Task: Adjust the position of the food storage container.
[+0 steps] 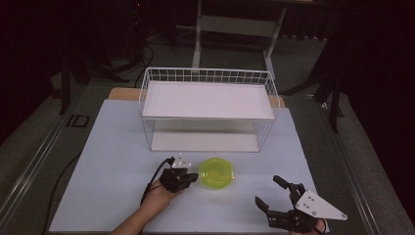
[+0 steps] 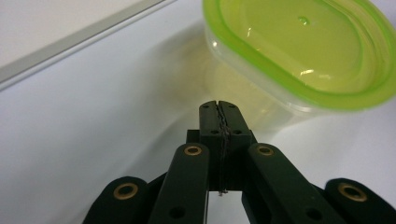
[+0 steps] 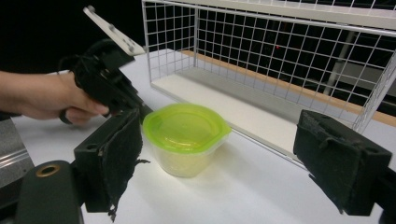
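Note:
A clear tub with a lime-green lid (image 1: 216, 172) stands on the white table, in front of the wire rack. My left gripper (image 1: 193, 176) is shut with nothing between its jaws, its tips a little to the left of the tub. In the left gripper view the closed tips (image 2: 218, 108) stop just short of the tub's wall (image 2: 299, 60). My right gripper (image 1: 268, 192) stands wide open near the table's front right, pointing at the tub (image 3: 186, 135). The left gripper (image 3: 109, 84), held by a hand, lies behind the tub's left side in the right gripper view.
A white wire rack (image 1: 208, 108) with two shelves stands at the middle back of the table (image 1: 112, 156); its lower shelf (image 3: 233, 105) opens toward the tub. Dark floor and desk legs lie beyond the table.

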`<state>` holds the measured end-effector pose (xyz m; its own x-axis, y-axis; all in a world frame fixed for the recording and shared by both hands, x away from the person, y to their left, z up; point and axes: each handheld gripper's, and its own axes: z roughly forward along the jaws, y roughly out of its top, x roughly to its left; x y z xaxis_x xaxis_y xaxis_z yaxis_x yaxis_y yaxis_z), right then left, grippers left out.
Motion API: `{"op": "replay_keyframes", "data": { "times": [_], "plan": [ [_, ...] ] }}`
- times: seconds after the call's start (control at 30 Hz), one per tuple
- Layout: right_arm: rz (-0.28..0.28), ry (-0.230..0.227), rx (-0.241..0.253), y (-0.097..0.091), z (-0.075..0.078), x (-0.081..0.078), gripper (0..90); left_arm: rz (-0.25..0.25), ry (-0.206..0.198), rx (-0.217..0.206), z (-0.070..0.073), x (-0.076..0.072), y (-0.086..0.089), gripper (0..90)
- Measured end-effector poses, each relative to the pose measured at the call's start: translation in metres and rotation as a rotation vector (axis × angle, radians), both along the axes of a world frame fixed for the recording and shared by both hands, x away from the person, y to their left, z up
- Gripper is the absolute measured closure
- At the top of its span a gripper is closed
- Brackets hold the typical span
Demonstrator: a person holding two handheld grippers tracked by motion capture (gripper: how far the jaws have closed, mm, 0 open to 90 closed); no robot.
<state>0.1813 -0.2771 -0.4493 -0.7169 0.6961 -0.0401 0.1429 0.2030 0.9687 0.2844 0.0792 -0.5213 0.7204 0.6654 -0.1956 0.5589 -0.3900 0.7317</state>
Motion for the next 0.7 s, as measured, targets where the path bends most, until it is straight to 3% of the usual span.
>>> {"op": "replay_keyframes", "data": {
  "times": [0.27,0.4,0.57,0.7],
  "plan": [
    [0.011,0.009,-0.002,0.003,-0.001,0.000,15.2,-0.026,-0.067,-0.087,0.025,-0.021,0.029,87.1],
    [0.017,0.002,-0.015,0.006,-0.001,-0.001,15.1,-0.043,-0.094,-0.129,0.035,-0.029,0.040,79.3],
    [0.037,0.013,-0.013,0.009,-0.001,-0.001,15.1,-0.059,-0.129,-0.176,0.042,-0.039,0.047,50.4],
    [0.042,0.009,-0.035,0.012,-0.002,-0.001,15.1,-0.085,-0.107,-0.223,0.044,-0.045,0.049,15.7]
  ]
}}
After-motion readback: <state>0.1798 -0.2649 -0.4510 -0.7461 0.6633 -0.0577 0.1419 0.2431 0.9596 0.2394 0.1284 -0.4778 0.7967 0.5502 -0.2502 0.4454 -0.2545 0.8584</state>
